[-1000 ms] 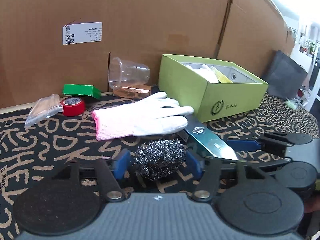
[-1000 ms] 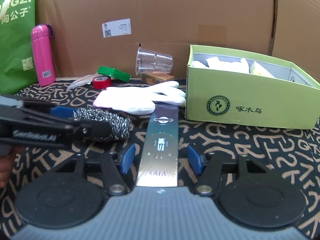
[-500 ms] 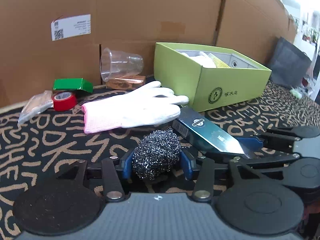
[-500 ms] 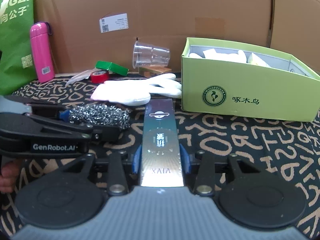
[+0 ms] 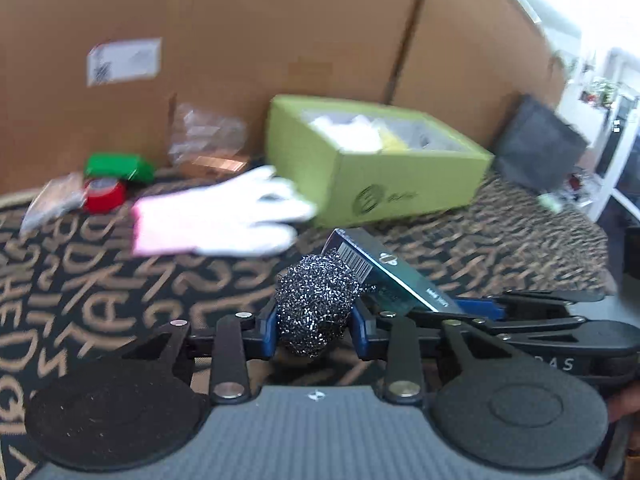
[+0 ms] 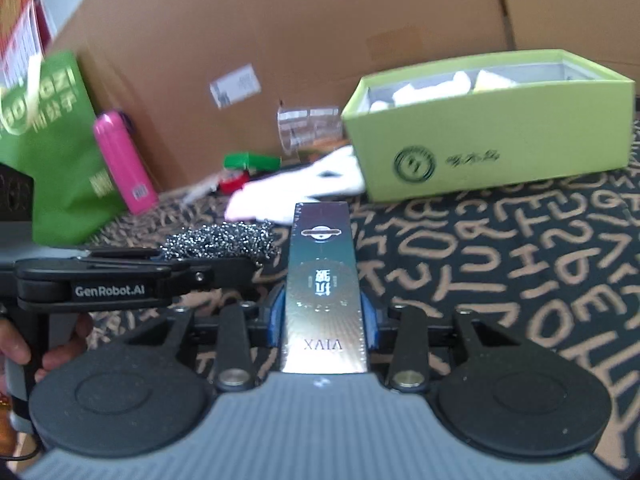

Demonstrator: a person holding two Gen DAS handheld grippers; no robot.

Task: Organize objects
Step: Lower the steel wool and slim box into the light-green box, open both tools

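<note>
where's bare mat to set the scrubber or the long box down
Bare mat lies in front of the green box, right of the long box in the right claw. Another bare patch sits in front of the white glove, left of the scrubber in the left claw. It is crowded along the cardboard wall: tape, cup, glove.

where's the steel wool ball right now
The steel wool ball sits clamped in the left tongs, centre of the left wrist view, just left of the long dark box.

Both hand-held grippers, L & R, clamped, side by side.
</note>
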